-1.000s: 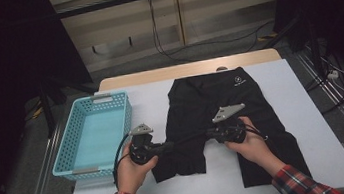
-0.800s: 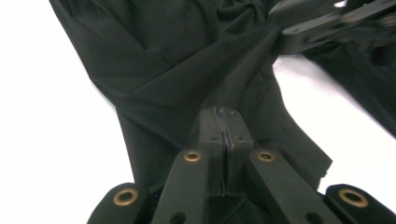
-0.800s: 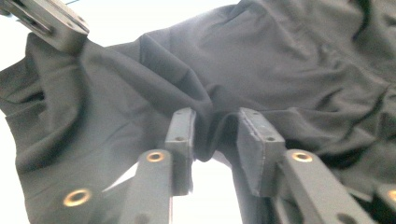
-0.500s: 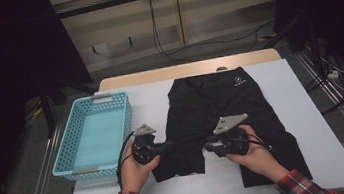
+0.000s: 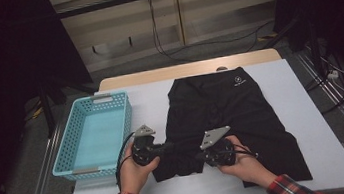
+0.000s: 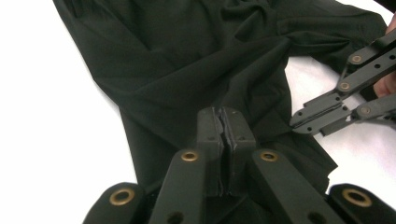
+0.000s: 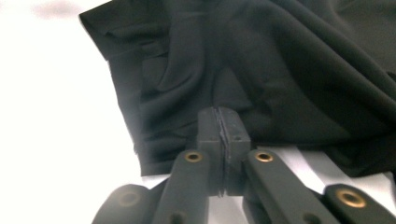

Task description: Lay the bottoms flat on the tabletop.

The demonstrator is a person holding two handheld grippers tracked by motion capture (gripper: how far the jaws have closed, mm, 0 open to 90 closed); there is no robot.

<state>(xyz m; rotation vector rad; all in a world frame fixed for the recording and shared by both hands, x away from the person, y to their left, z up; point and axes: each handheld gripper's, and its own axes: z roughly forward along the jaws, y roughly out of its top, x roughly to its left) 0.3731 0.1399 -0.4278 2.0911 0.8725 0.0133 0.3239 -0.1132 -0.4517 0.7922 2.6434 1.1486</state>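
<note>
While the black shorts [image 5: 233, 119] lie flat on the white table [image 5: 294, 86], waistband toward the far edge and both legs running to the near edge, both tongs work the leg nearer the near-left corner. Left tongs [image 5: 169, 148] are pressed together, pinching the outer edge of that leg; in the left gripper view the pads [image 6: 225, 128] meet with cloth bunched around them. Right tongs [image 5: 200, 156] have just been closing and now sit shut at the inner hem of the same leg; in the right gripper view the pads [image 7: 222, 126] meet right at the cloth edge, but whether fabric is actually caught between them I can't tell. The right tongs' linkage [image 6: 345, 100] shows in the left gripper view, just beside the leg's inner edge. The leg fabric between the two tongs is rumpled, the other leg lies smooth toward the near-right corner. A light blue basket [image 5: 72, 140] sits along the left edge, just beside the left hand [image 5: 136, 169], apart from the shorts.
</note>
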